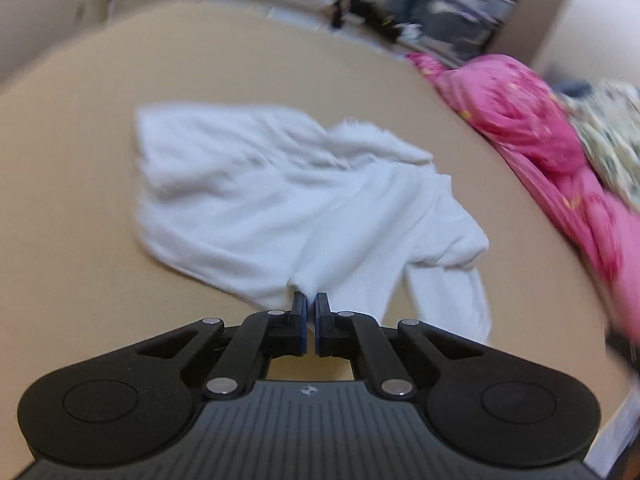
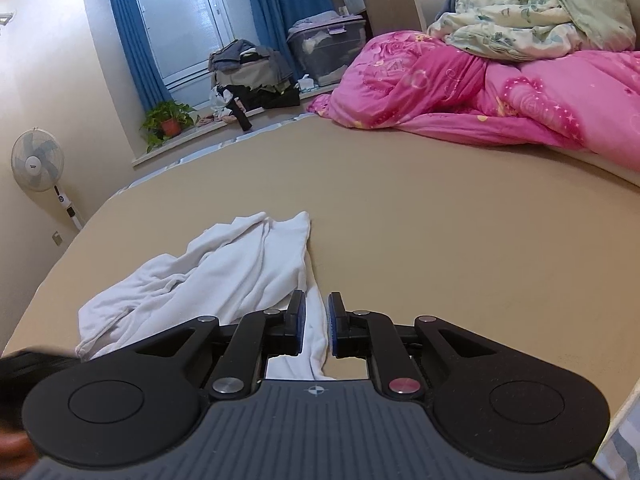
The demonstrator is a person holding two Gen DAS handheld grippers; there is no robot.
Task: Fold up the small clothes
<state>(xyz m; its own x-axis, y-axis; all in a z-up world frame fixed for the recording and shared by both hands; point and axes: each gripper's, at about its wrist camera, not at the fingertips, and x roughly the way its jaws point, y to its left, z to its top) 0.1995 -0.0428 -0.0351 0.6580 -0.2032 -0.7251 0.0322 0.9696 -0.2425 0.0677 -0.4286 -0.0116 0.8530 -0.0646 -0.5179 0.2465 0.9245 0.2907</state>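
soft white cloth garment (image 1: pixel 280 200), matt bedsheet (image 1: pixel 80 260)

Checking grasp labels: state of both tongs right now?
Left tongs: shut, pinching the near edge of the crumpled white cotton garment.
Right tongs: closed on a strip of the same garment.

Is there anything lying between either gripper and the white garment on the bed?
Nothing visible. The left gripper is shut at the near edge of the white garment, and a strip of it runs between the right gripper pads. The pink quilt lies off to the side.
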